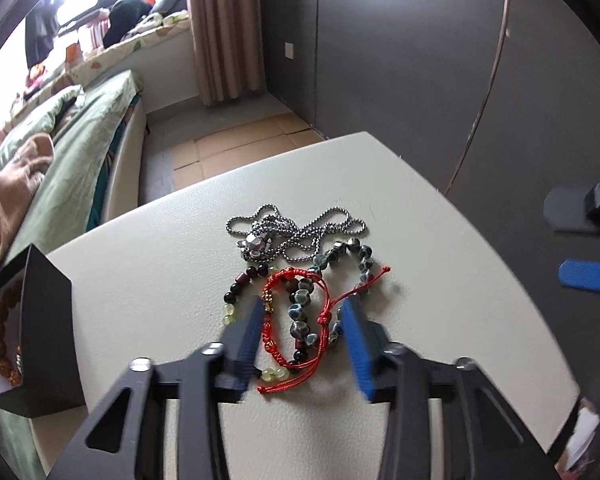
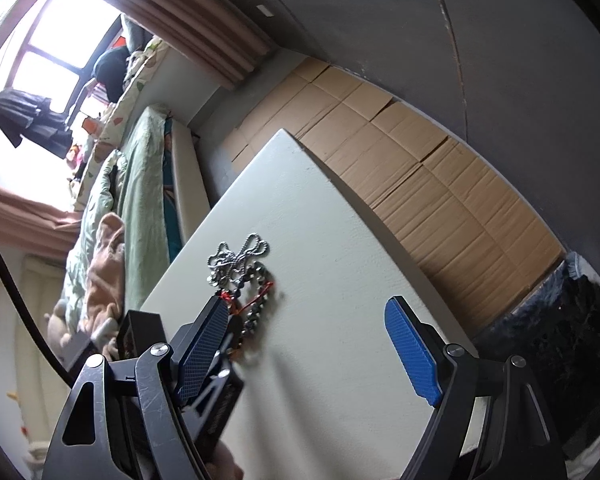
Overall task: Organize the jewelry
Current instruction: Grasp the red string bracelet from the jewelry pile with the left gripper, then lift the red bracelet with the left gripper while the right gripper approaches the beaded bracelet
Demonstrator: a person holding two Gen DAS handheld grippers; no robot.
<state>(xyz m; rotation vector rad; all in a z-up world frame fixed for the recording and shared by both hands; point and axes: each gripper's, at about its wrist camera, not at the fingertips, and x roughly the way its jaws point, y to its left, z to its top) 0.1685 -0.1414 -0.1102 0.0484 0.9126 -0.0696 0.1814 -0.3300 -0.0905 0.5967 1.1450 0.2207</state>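
Note:
A jewelry pile lies on the white table (image 1: 160, 280): a silver ball chain (image 1: 296, 232), a blue-grey bead bracelet (image 1: 300, 312), a red cord bracelet (image 1: 276, 336) and a dark and yellow-green bead bracelet (image 1: 236, 292). My left gripper (image 1: 303, 302) is low over the pile. Its blue pads straddle the red cord and blue-grey beads with a visible gap, so it is open. My right gripper (image 2: 307, 302) is open above bare table to the right of the silver chain (image 2: 240, 256), with nothing between its fingers. One of its blue pads (image 1: 588, 276) shows at the right edge of the left wrist view.
An open black box (image 1: 48, 332) holding amber beads (image 1: 4, 344) stands at the table's left edge. A bed with green bedding (image 1: 80, 152) lies beyond it. Cardboard sheets (image 2: 440, 184) cover the floor past the table's far edge, by a dark wall (image 1: 400, 60).

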